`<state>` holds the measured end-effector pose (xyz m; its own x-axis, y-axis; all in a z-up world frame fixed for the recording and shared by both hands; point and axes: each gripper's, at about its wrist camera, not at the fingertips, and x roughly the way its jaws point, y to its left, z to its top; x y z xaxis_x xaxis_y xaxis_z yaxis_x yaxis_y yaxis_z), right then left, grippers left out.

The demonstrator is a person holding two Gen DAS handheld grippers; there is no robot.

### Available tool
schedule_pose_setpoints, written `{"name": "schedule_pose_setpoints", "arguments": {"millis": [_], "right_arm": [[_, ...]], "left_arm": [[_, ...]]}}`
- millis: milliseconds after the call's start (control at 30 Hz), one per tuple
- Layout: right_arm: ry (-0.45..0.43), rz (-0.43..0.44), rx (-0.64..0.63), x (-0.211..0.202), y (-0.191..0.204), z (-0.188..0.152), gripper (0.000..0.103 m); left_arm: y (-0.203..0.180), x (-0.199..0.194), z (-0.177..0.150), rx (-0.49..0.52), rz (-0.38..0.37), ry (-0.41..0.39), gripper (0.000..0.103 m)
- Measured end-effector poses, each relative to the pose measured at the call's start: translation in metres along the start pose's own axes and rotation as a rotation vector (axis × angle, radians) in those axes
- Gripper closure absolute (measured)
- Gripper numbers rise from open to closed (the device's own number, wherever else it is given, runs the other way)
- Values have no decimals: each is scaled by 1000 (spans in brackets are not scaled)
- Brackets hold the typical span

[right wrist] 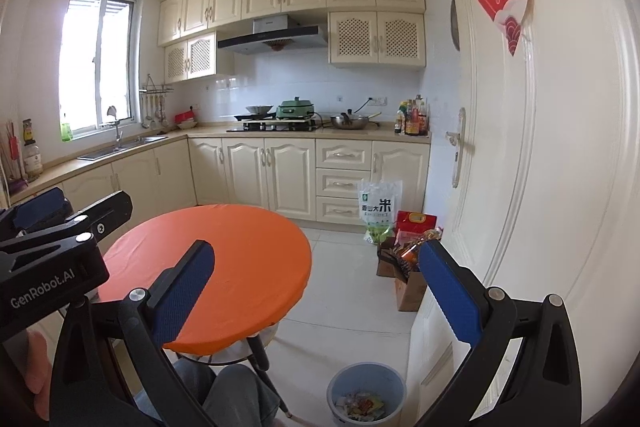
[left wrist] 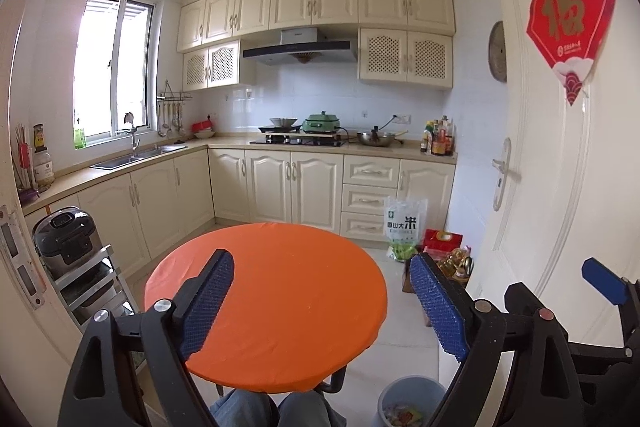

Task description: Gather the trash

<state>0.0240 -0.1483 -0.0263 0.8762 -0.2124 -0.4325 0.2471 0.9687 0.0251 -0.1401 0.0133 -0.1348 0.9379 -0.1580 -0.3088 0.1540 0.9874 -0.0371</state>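
Observation:
A round table with an orange cover (left wrist: pixel 272 299) stands in front of me, with nothing on its top; it also shows in the right wrist view (right wrist: pixel 224 263). A light blue trash bin (right wrist: pixel 366 393) stands on the floor right of the table, with colourful wrappers inside; its rim shows in the left wrist view (left wrist: pixel 412 403). My left gripper (left wrist: pixel 324 303) is open and empty, raised above the table. My right gripper (right wrist: pixel 316 291) is open and empty, above the table's right edge and the bin. The left gripper's body also shows at the left of the right wrist view (right wrist: pixel 52 251).
A white door (right wrist: pixel 520 167) is close on the right. A rice bag (right wrist: pixel 378 211), a red box (right wrist: pixel 416 223) and cardboard boxes (right wrist: pixel 408 283) stand on the floor by the door. Cream cabinets and a worktop run along the back. A rice cooker (left wrist: pixel 66 243) sits on a rack at left.

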Motion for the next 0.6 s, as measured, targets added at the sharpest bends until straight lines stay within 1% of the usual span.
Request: {"name": "schedule_pose_setpoints", "arguments": {"millis": [33,267,400,600], "right_arm": [[-3,0,-3,-1,1,0,0],[-17,2,-11,-6,1,1,0],[-23,-5,-14,-8,2,1,0],[-22,-4,-13,-8,3,0,0]], "left_arm": [[-1,-4,-4,0,0,-3,17],[5,5,4,-9,5,-20,16],[9,5,0,-13,7,-23,16],[12,6,5,-16,5,-25,16]]}}
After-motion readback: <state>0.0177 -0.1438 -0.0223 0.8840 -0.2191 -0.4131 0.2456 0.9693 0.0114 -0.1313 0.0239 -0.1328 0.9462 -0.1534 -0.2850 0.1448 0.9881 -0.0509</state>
